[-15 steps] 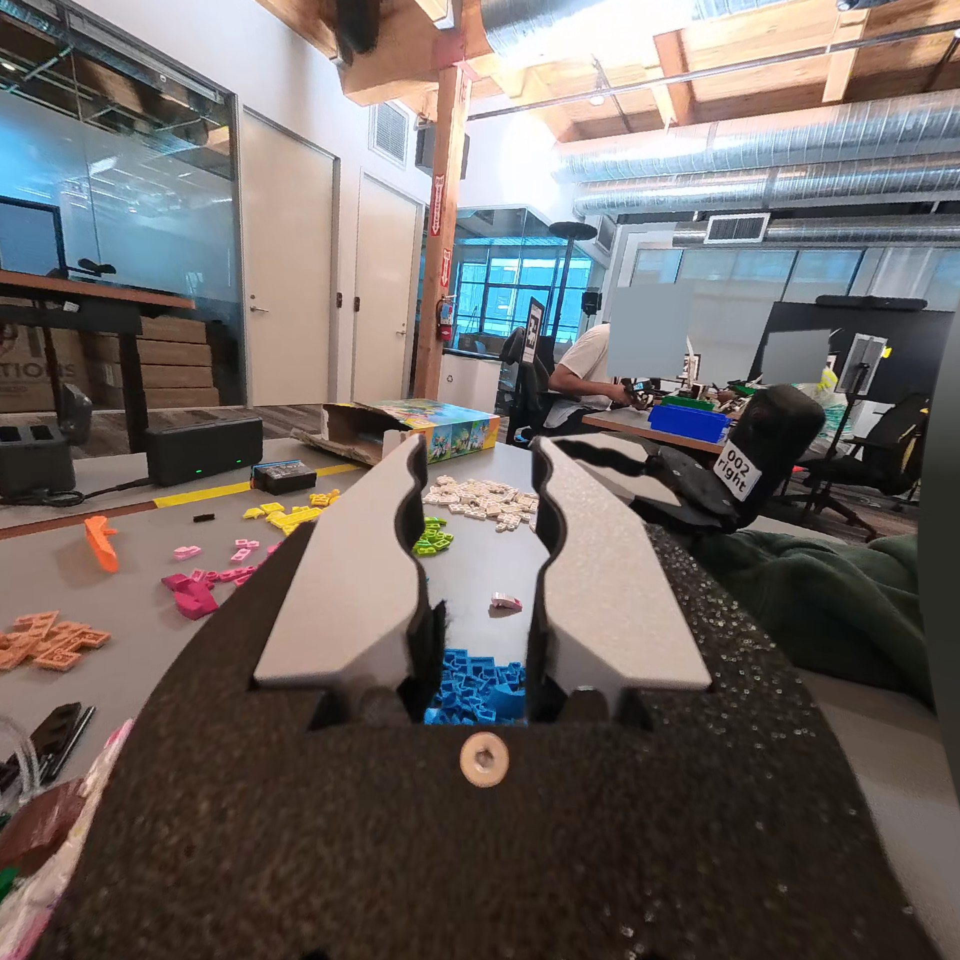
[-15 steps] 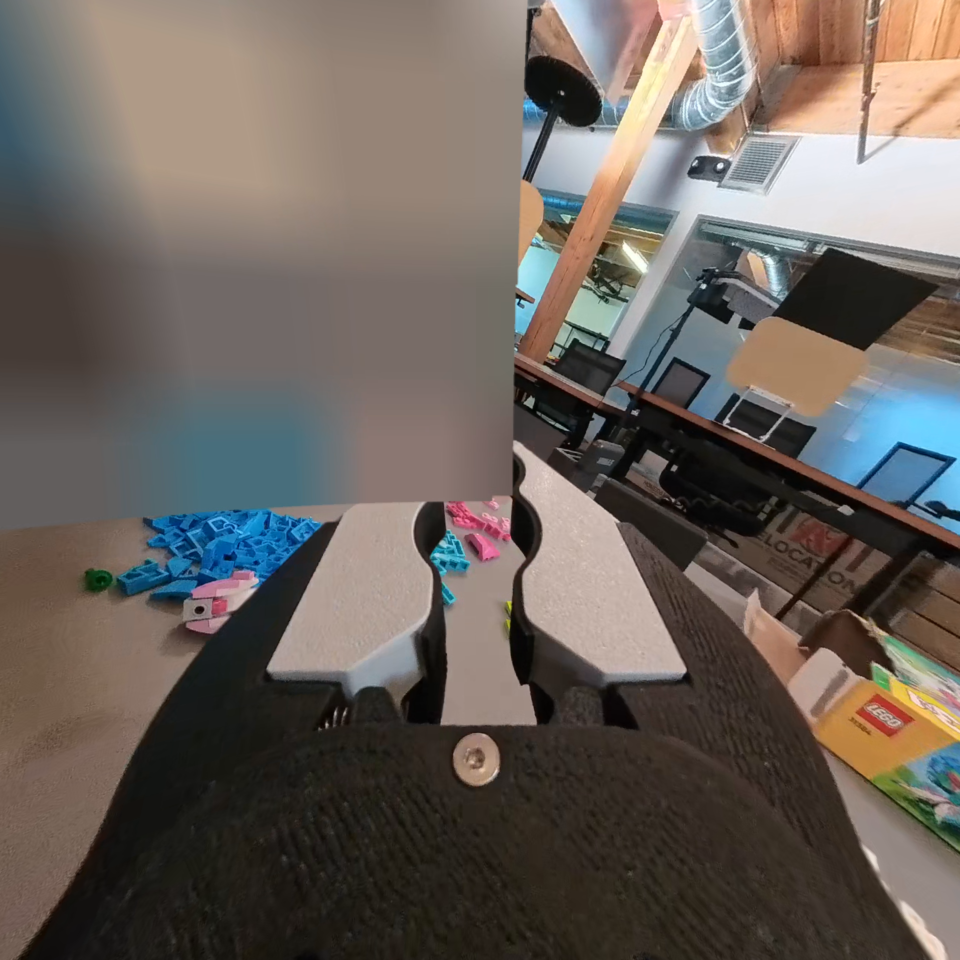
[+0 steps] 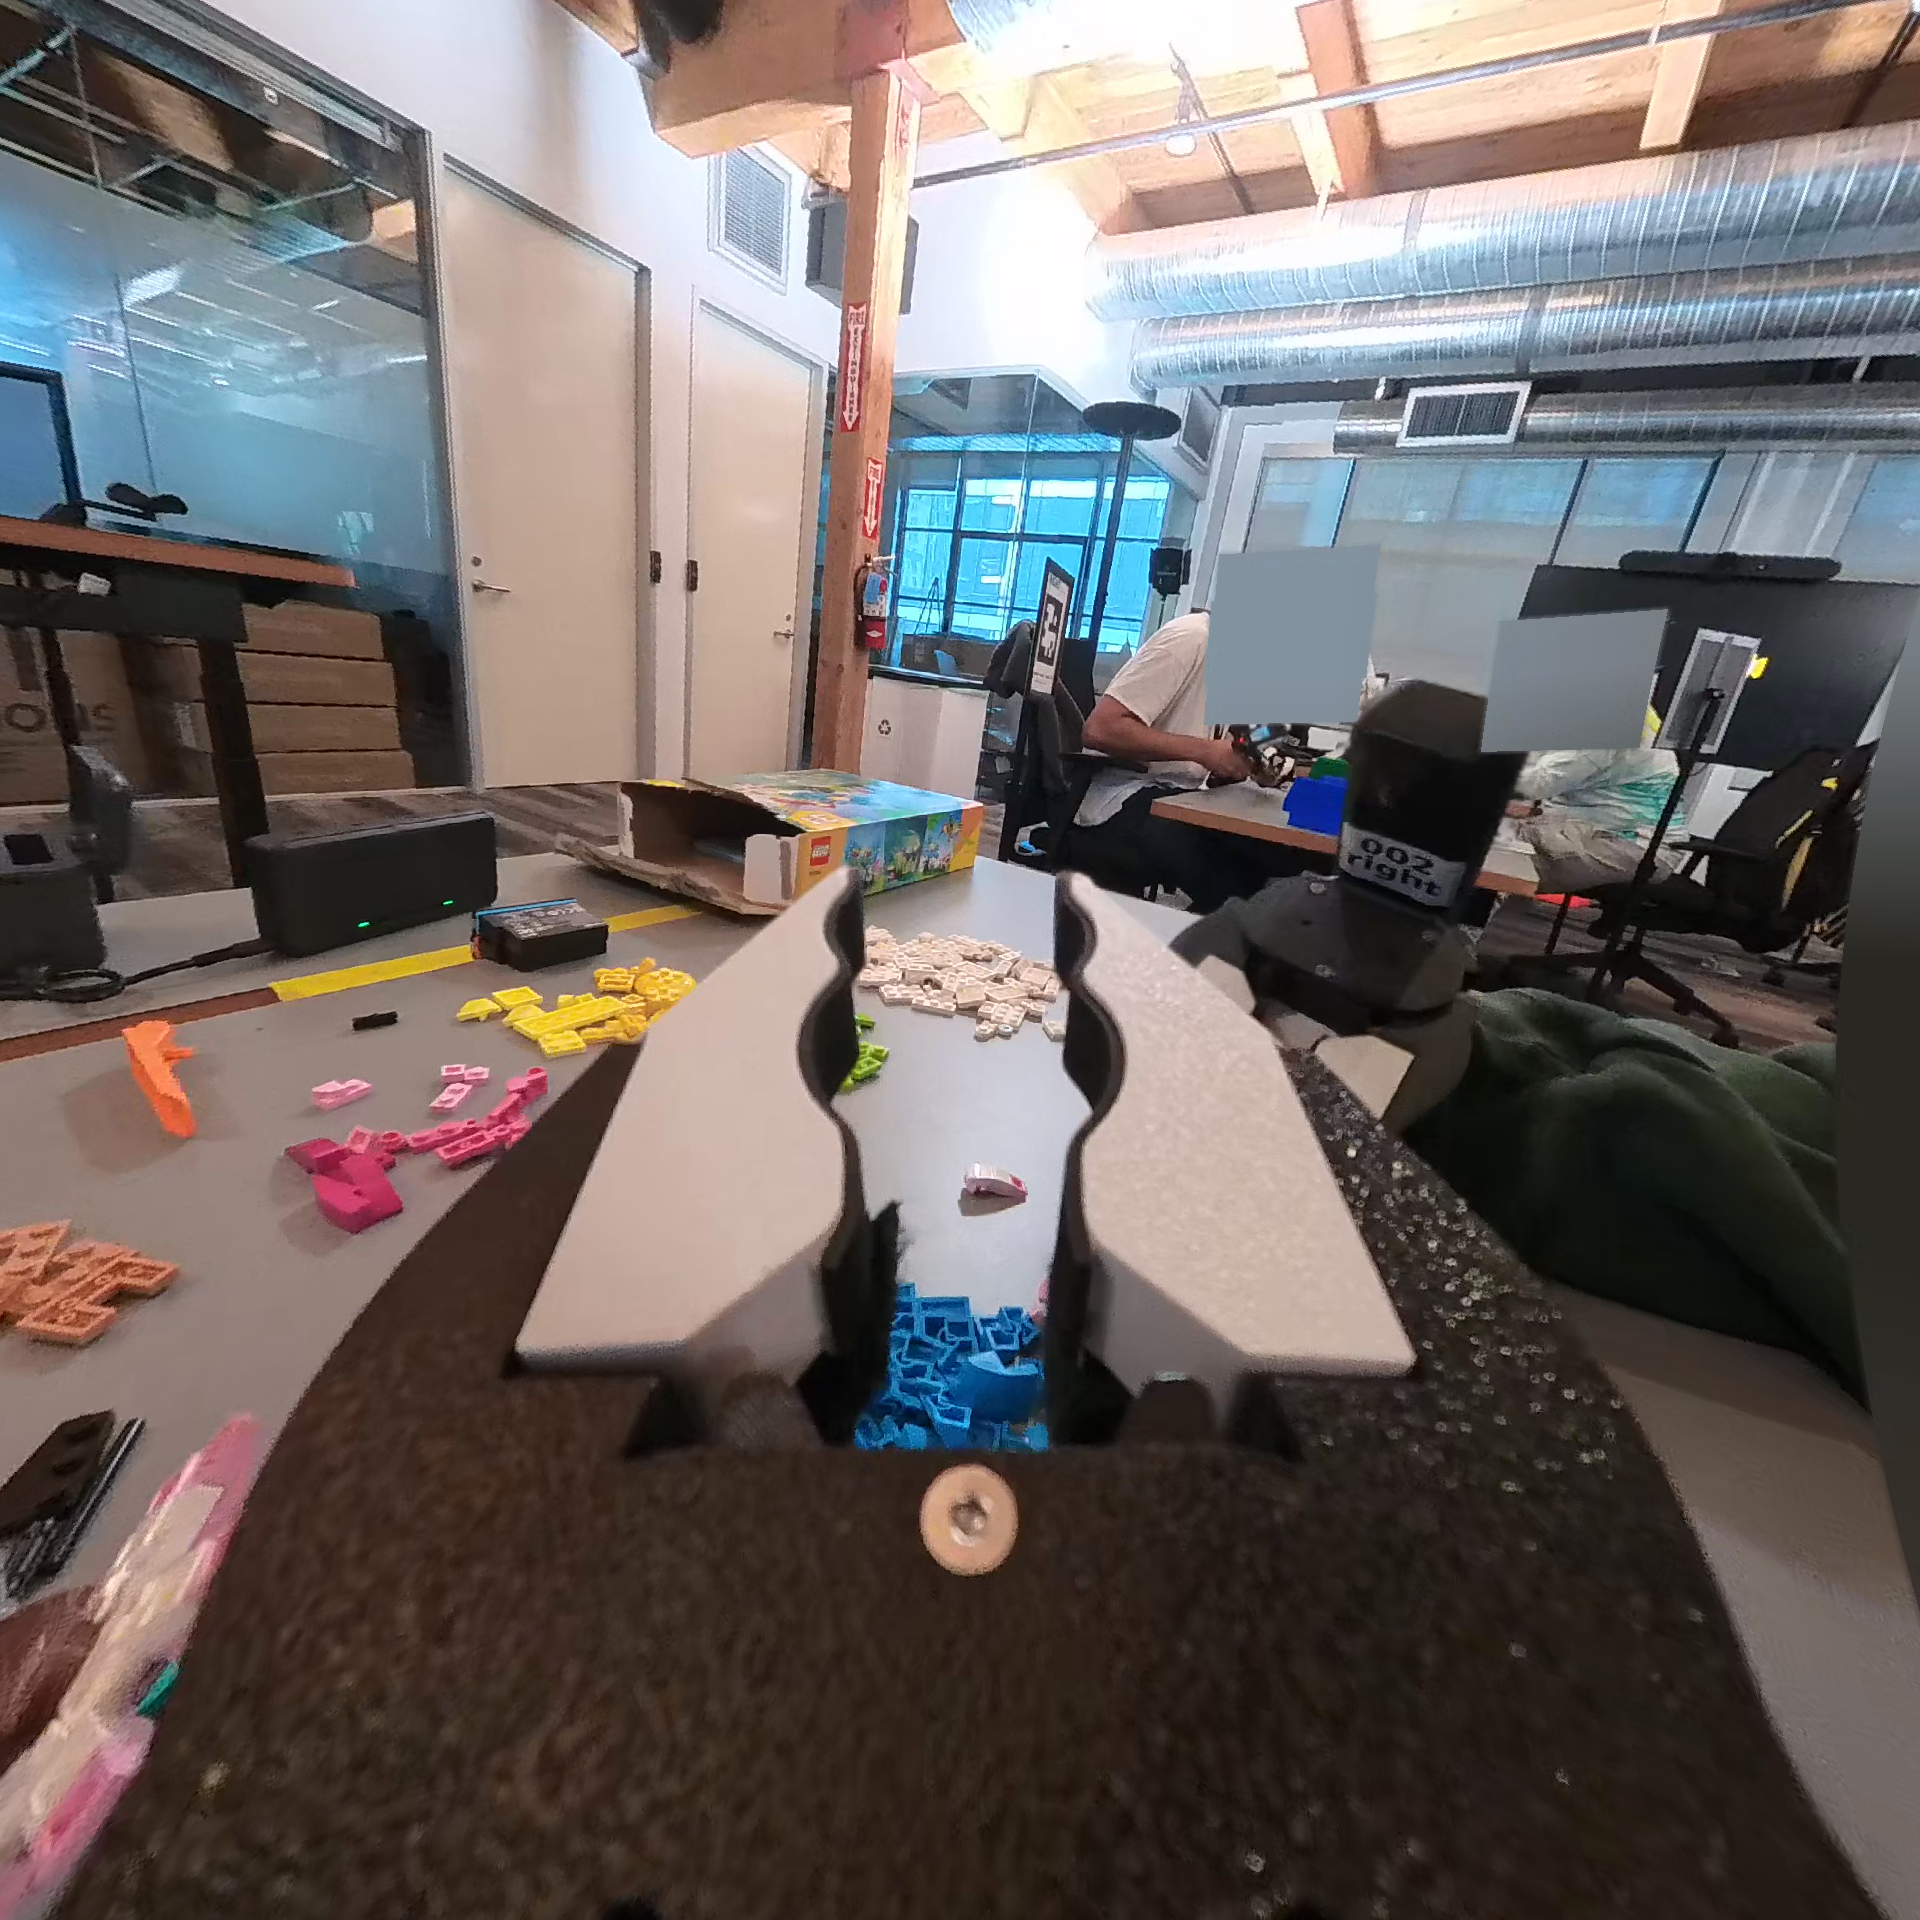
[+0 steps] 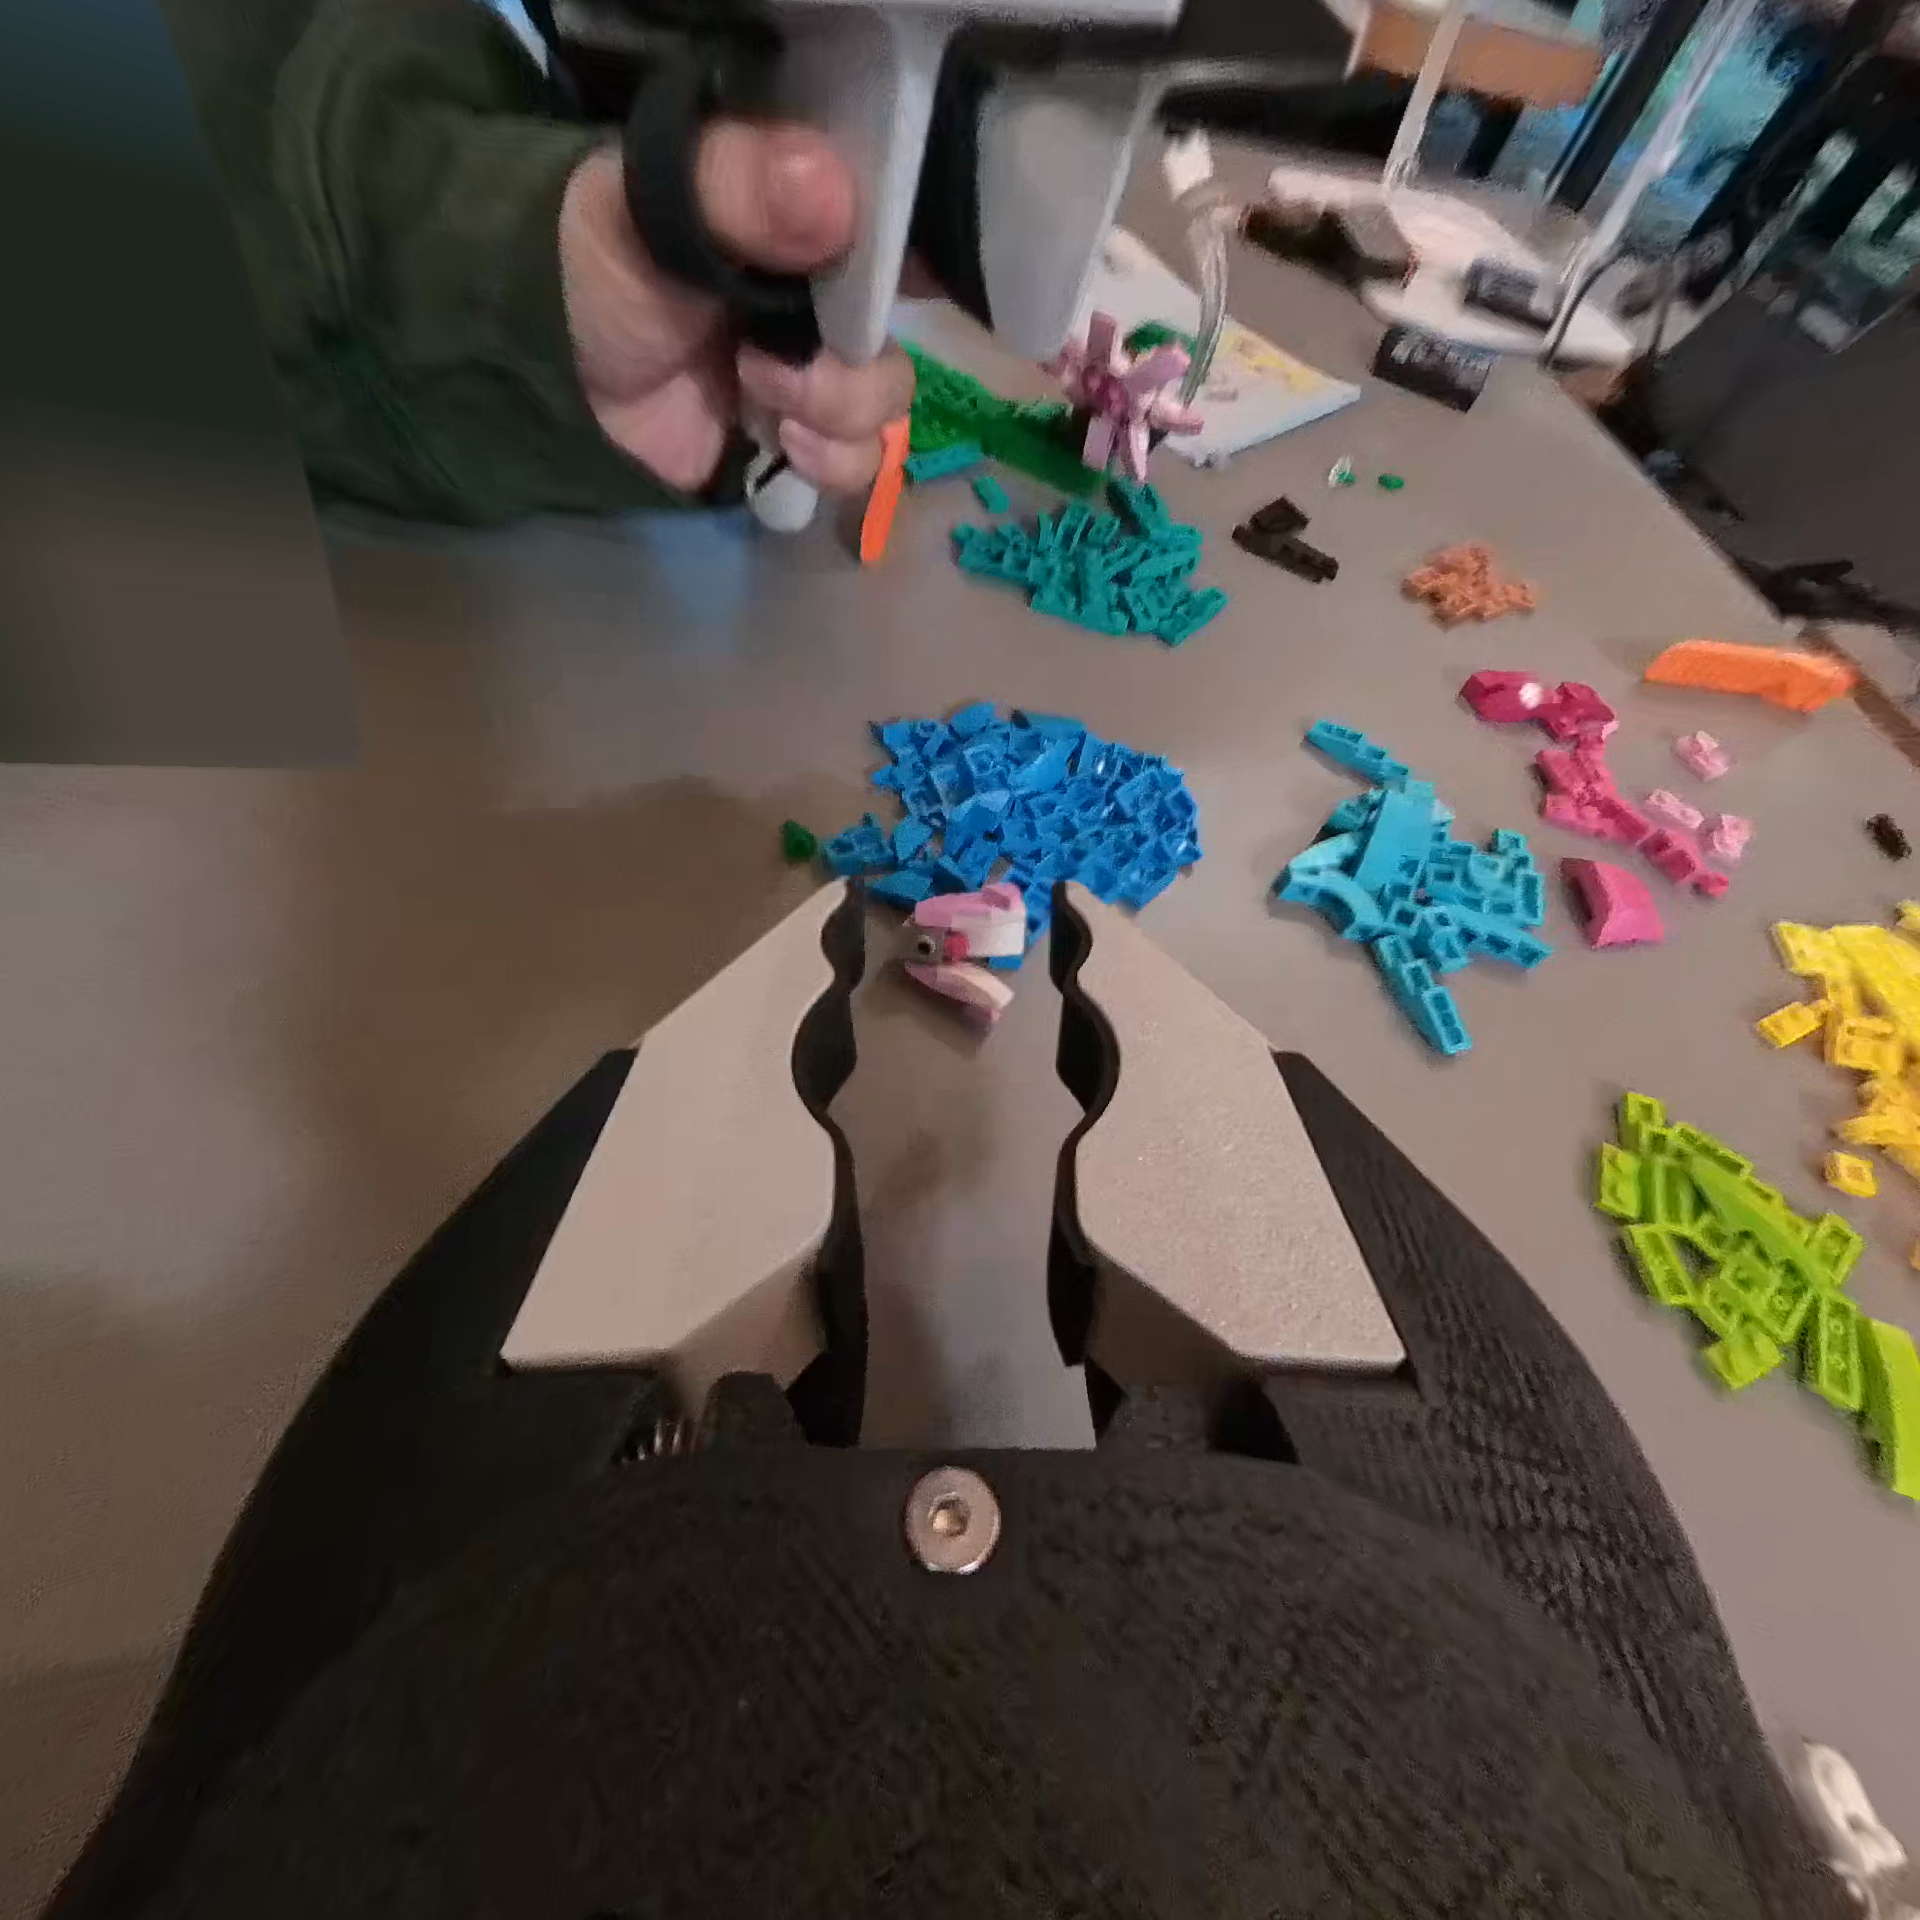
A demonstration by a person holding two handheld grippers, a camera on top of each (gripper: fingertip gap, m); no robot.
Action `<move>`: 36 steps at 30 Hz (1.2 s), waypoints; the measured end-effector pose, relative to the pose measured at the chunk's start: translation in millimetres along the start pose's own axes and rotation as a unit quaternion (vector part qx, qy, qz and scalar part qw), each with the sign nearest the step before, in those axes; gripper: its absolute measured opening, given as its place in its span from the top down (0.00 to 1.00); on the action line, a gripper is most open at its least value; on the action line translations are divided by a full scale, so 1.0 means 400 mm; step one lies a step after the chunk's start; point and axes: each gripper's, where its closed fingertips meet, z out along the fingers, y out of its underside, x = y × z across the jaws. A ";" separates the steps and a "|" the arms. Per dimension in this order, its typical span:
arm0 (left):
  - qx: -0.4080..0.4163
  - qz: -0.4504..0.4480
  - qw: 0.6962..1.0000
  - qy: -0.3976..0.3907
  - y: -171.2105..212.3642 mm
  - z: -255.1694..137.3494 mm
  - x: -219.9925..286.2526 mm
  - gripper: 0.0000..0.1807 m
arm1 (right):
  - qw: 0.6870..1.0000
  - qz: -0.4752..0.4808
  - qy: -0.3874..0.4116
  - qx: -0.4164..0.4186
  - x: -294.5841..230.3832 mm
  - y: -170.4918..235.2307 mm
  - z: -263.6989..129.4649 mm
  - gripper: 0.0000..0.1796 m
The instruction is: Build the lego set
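Observation:
A small pink-and-white lego assembly (image 4: 964, 951) lies on the grey table (image 4: 520, 1039) beside the blue brick pile (image 4: 1039, 800). My right gripper (image 4: 956, 904) is open, with its fingertips on either side of the assembly and gaps on both sides. My left gripper (image 3: 961, 904) is open and empty above the blue pile (image 3: 956, 1371), with the assembly (image 3: 994, 1181) on the table ahead of it. In the right wrist view a hand holds the left gripper (image 4: 914, 208) at the top. A green baseplate with a pink flower (image 4: 1122, 395) stands behind it.
Sorted brick piles cover the table: teal (image 4: 1091, 566), light blue (image 4: 1413, 883), magenta (image 4: 1590, 769), lime (image 4: 1745, 1247), yellow (image 4: 1860, 1008), white (image 3: 966, 971). An orange piece (image 4: 1756, 670) and an instruction booklet (image 4: 1257, 395) lie farther off. The torn set box (image 3: 821, 831) sits at the far edge. There is about 12 cm between the tips of the two grippers.
The right gripper has tipped down from looking across the room to the table; the pink-and-white assembly now sits between its fingertips. The left gripper has barely moved.

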 end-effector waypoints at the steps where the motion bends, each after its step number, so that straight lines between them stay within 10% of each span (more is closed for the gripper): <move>1: -0.003 0.002 1.000 0.000 0.003 0.001 0.001 0.81 | 1.000 0.009 -0.002 -0.021 -0.001 0.014 0.006 0.81; 16: -0.027 0.016 0.999 0.018 0.026 0.014 0.030 0.82 | 0.994 -0.002 0.010 -0.109 -0.004 0.077 0.024 0.95; 36: -0.135 0.050 0.989 0.036 0.114 0.034 0.063 0.82 | 0.994 0.040 -0.013 -0.103 0.009 0.095 -0.070 0.87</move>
